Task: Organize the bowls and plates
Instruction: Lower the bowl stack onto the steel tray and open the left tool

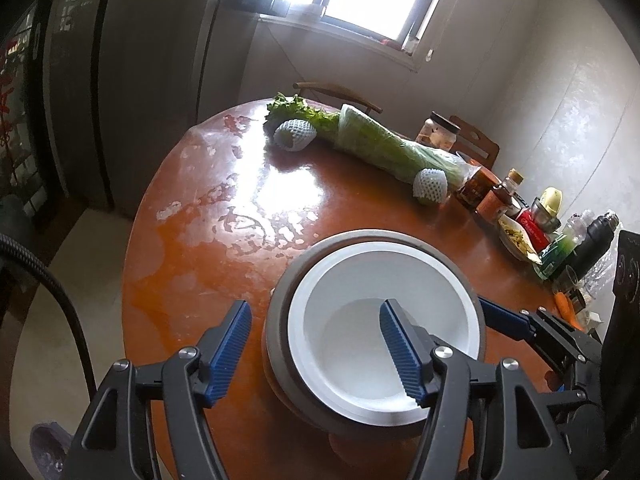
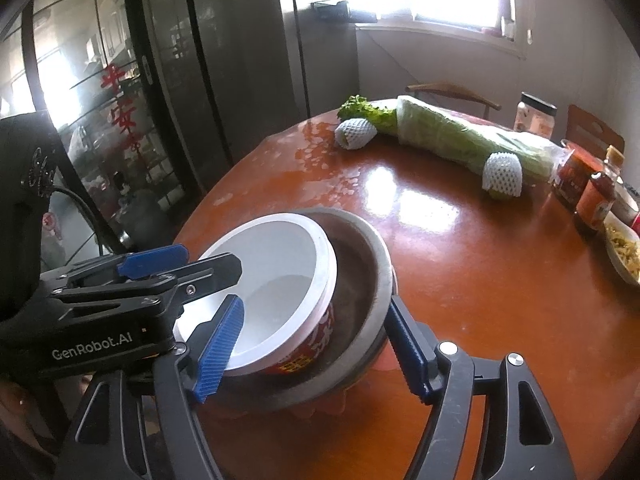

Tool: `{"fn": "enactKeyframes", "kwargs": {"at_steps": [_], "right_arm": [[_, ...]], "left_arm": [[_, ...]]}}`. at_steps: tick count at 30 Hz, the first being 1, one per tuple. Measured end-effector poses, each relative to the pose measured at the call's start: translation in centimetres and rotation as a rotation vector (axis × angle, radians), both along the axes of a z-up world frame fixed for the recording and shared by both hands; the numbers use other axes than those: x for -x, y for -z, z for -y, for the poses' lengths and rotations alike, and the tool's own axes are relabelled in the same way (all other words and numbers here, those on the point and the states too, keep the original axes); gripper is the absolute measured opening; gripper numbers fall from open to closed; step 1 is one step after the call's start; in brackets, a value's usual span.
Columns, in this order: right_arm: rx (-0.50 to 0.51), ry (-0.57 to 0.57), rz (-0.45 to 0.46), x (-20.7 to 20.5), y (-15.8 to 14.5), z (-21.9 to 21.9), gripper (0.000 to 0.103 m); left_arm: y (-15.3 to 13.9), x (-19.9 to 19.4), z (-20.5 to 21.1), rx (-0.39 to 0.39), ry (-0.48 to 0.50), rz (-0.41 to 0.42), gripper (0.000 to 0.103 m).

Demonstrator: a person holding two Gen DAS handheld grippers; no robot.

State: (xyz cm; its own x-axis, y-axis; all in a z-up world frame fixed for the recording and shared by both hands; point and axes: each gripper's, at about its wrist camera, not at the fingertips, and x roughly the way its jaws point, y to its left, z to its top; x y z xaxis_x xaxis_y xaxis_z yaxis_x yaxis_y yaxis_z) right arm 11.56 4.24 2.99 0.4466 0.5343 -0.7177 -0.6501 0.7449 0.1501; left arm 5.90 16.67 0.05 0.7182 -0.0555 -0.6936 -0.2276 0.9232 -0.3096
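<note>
A white paper bowl (image 1: pixel 380 316) with a red printed side (image 2: pixel 276 280) sits tilted inside a metal bowl (image 1: pixel 280 300), also seen in the right wrist view (image 2: pixel 360 264), on the round brown table (image 1: pixel 224 208). My left gripper (image 1: pixel 316 348) is open, one finger inside the white bowl and the other outside both bowls' left rims. My right gripper (image 2: pixel 312 344) is open and straddles the metal bowl's near wall, its left finger (image 2: pixel 218 348) over the white bowl. The left gripper also shows in the right wrist view (image 2: pixel 168 268), and the right gripper at the bowls' right (image 1: pixel 504 320).
A bagged lettuce (image 1: pixel 380 140) and two foam-netted fruits (image 1: pixel 294 134) (image 1: pixel 430 186) lie at the back of the table. Jars, bottles and a food dish (image 1: pixel 516 236) crowd the right edge. Chairs (image 1: pixel 476 140) stand behind. A dark cabinet (image 2: pixel 168 80) stands to the left.
</note>
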Motion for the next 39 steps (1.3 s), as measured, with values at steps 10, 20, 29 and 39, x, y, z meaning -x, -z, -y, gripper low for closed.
{"fn": "enactKeyframes", "kwargs": {"at_steps": [10,20,29,39], "right_arm": [[-0.007,0.018,0.034,0.4,-1.1,0.8,0.076],[-0.015,0.024,0.06,1.1,-2.0,1.4,0.077],[-0.023,0.025,0.078,2.1,-2.5,2.4,0.077],[-0.014,0.041,0.124,4.3,-2.8,4.6,0.078]], "left_arm": [[-1.0,0.5,0.4,-0.005,0.0,0.024,0.067],[-1.9,1.4,0.8,-0.025,-0.005,0.045,0.068],[-2.6,2.5,1.9,-0.056,-0.025,0.067,0.071],[-2.8,4.1,4.1,-0.094,-0.016,0.08,0.076]]}}
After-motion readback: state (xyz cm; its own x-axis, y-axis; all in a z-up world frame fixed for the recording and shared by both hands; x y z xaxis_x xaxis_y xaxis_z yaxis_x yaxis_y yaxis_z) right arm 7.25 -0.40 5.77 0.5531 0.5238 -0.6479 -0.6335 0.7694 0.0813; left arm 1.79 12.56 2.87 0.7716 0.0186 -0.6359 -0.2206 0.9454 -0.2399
